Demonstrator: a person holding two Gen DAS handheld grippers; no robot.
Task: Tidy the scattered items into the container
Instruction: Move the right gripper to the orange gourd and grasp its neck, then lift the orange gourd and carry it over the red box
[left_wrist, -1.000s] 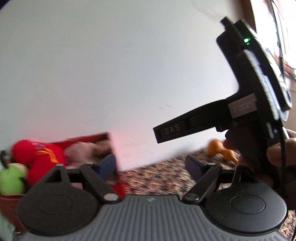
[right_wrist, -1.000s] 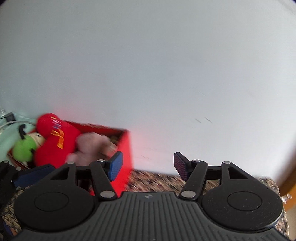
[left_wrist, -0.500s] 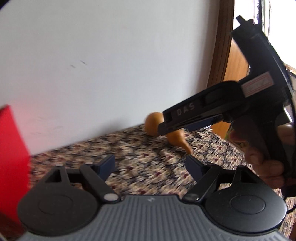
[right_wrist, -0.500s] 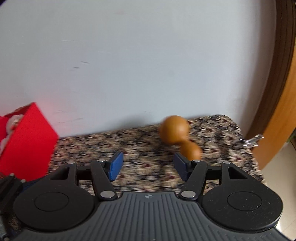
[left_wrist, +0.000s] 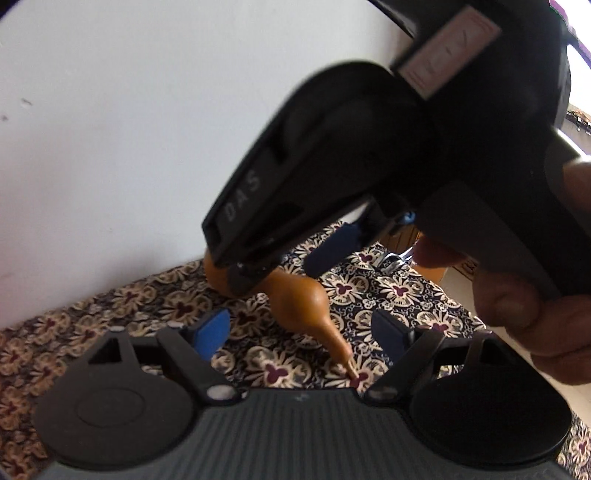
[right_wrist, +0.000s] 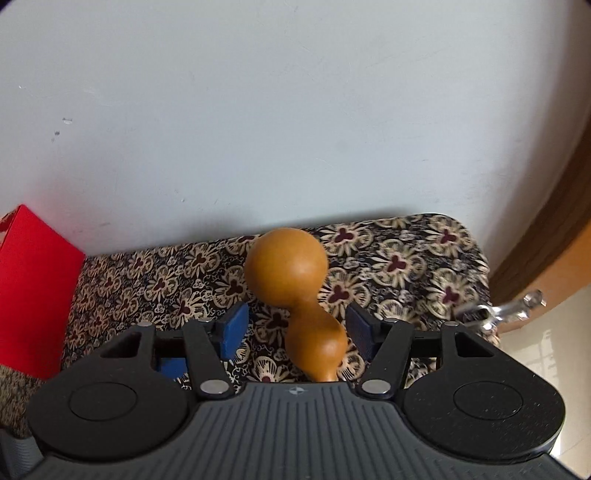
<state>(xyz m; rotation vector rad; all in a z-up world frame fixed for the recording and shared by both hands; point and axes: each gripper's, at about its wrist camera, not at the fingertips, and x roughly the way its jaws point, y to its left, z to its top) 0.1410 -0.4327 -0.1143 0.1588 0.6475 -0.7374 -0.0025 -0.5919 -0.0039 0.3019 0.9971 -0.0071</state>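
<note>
Right wrist view: right gripper open astride glossy orange-brown wooden gourd.
Left gripper: open, empty.
Next move: pinch gourd's waist, carry to red box.

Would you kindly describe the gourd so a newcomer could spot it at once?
Find the floral cloth against the pale wall, right of the red box. The gourd lies on it: smooth, orange-brown, two bulbs tapering to a stem, the only plain, rounded thing there.

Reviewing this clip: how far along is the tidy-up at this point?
Done: cannot tell; the red box hides its contents. In hand: nothing; the open right gripper straddles the orange gourd lying on the floral cloth. Left: grasp it and box it.
</note>
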